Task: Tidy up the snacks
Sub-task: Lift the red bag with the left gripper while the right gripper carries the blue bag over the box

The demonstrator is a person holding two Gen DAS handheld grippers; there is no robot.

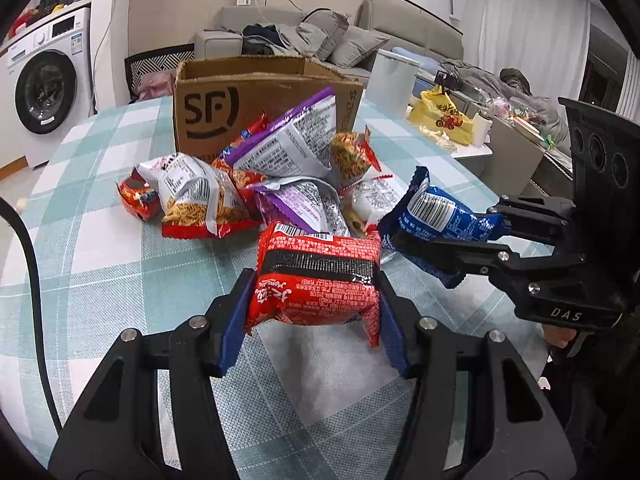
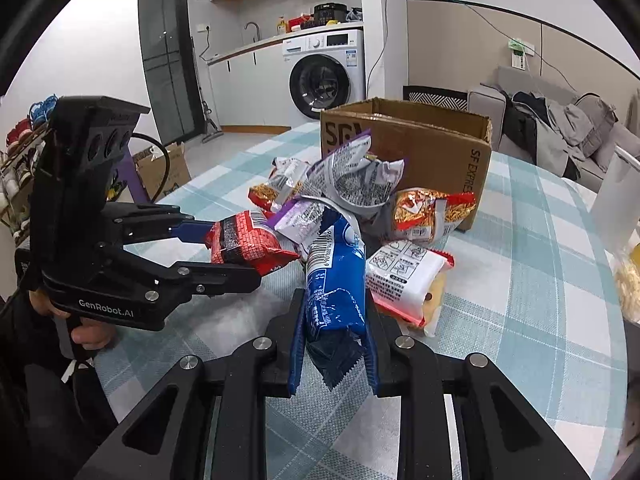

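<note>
My left wrist camera looks low and close along its fingers toward the cardboard box (image 1: 256, 96) and the sofa (image 1: 340, 32). My right wrist camera faces the same box (image 2: 432, 140) from the other side, washing machine (image 2: 324, 72) behind; both share the snack pile (image 1: 280, 176).

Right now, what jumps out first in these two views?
Both grippers are shut on snacks at the near edge of the pile: the left gripper on a red packet, the right gripper on a blue packet. Behind them lies a jumbled heap of noodle and purple snack bags on the checked tablecloth, leaning against an open cardboard box.
</note>
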